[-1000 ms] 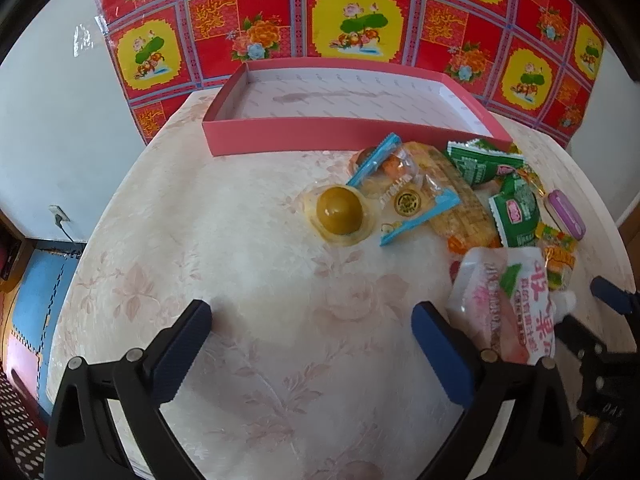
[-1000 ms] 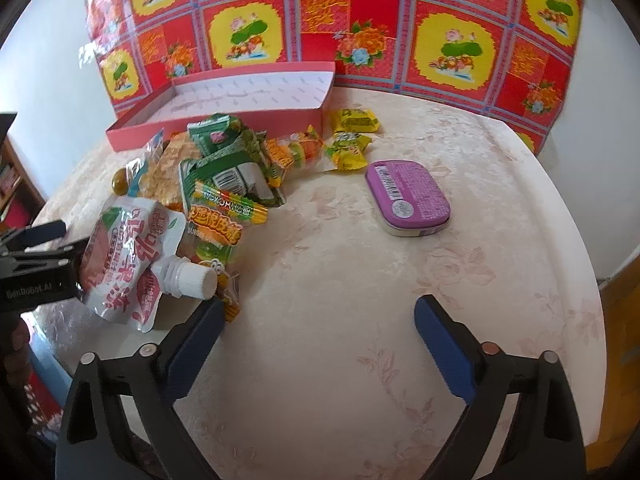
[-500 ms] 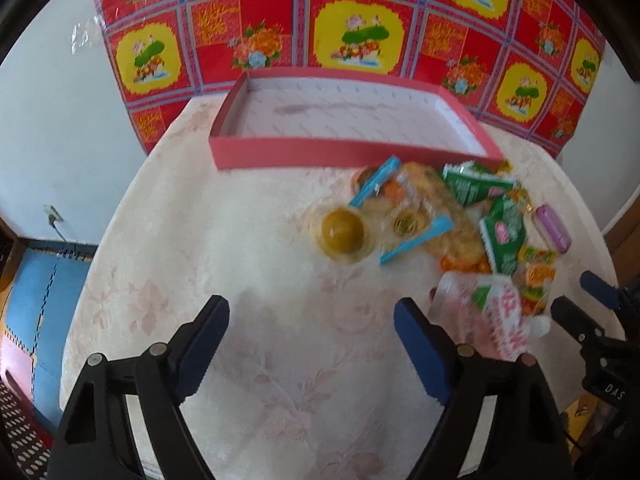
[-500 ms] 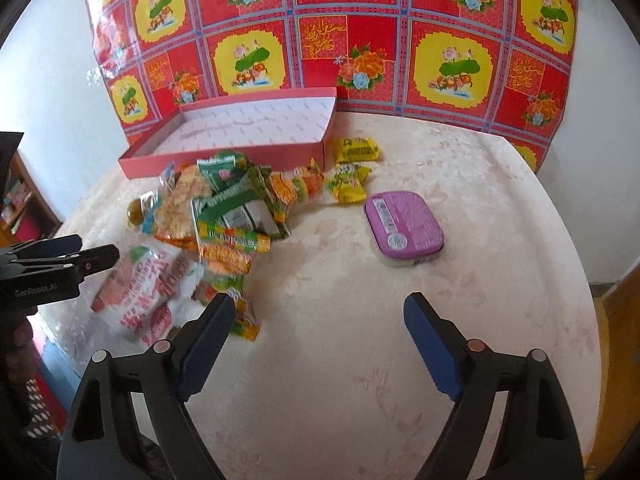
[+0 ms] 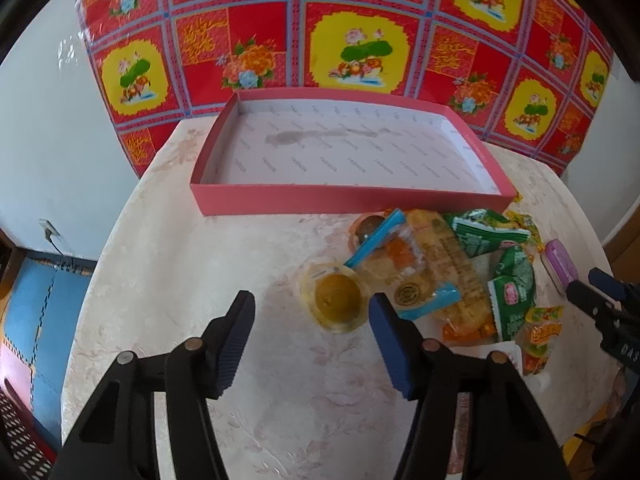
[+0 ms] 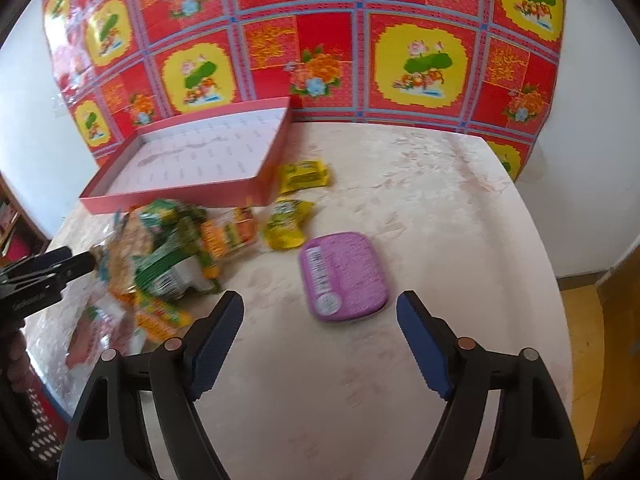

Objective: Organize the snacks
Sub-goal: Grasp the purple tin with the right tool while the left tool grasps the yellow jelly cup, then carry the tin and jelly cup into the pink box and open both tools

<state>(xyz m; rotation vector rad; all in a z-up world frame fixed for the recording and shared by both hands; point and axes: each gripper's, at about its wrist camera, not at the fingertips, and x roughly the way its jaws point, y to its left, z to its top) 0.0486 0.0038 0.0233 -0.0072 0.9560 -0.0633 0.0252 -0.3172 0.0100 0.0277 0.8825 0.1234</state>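
Observation:
A shallow pink box (image 5: 352, 196) (image 6: 188, 196) lies empty at the back of the table. In front of it is a heap of snack packets (image 5: 460, 264) (image 6: 176, 252), with a clear jelly cup (image 5: 336, 298) at its left edge. My left gripper (image 5: 312, 316) hovers just short of the cup, its jaws closing with nothing between them. A purple tin (image 6: 344, 276) (image 5: 562, 262) lies right of the heap, beside two yellow packets (image 6: 288, 224). My right gripper (image 6: 320, 316) hangs just short of the tin, jaws closing, nothing between them.
The round table (image 5: 168, 280) wears a pale floral cloth, and a red and yellow patterned sheet (image 5: 360, 40) covers the wall behind. A pink and white pouch (image 6: 96, 332) lies at the table's near edge. Blue floor mats (image 5: 28, 300) show below left.
Both grippers have moved forward towards the snacks and narrowed. The jelly cup now sits just ahead of the left fingers, the purple tin just ahead of the right ones.

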